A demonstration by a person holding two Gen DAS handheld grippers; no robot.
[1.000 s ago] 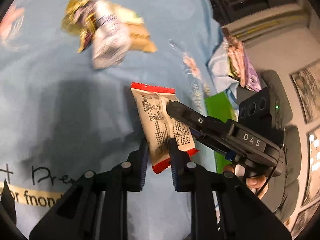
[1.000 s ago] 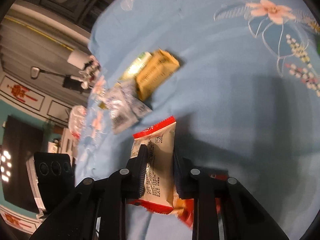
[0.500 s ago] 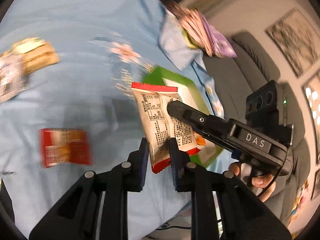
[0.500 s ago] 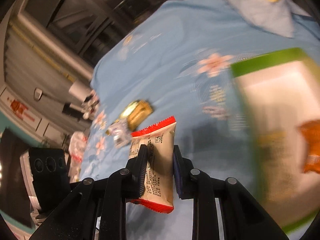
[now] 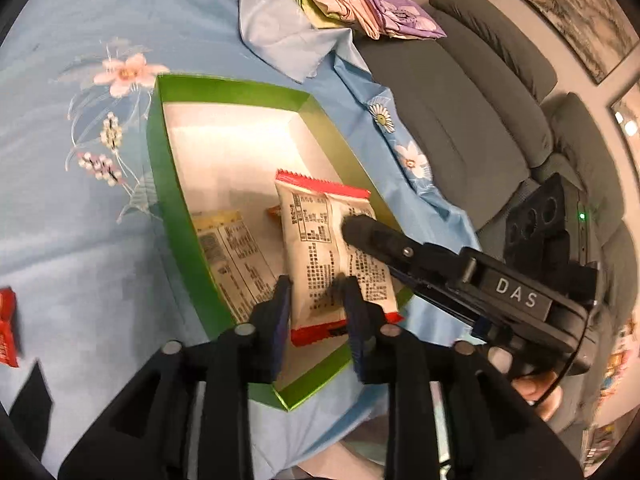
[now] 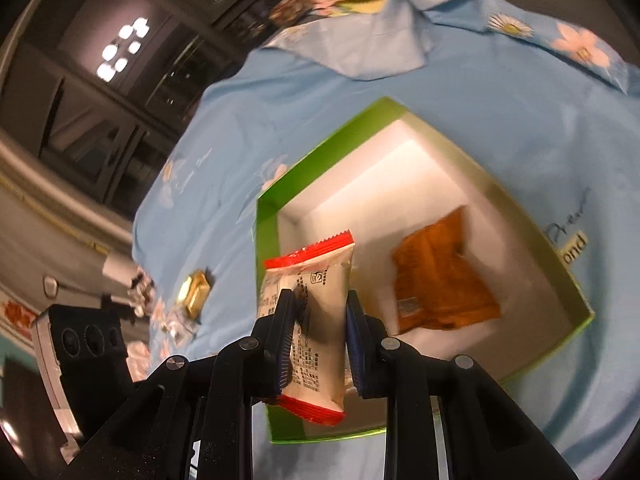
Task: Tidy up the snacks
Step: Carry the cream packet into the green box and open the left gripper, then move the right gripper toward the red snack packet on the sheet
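Holding one packet (image 6: pixel 316 316) over box (image 6: pixel 532 240)

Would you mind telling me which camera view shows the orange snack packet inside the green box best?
The right wrist view: the orange snack packet lies fully exposed on the white floor of the green cardboard box. In the left wrist view only an orange corner peeks out behind the red-and-white packet.

Box (image 5: pixel 172 184) far half free

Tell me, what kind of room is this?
Probably a living room at home. There is a grey sofa with framed pictures on the wall behind it, and a flowery blue cloth spread under a green snack box.
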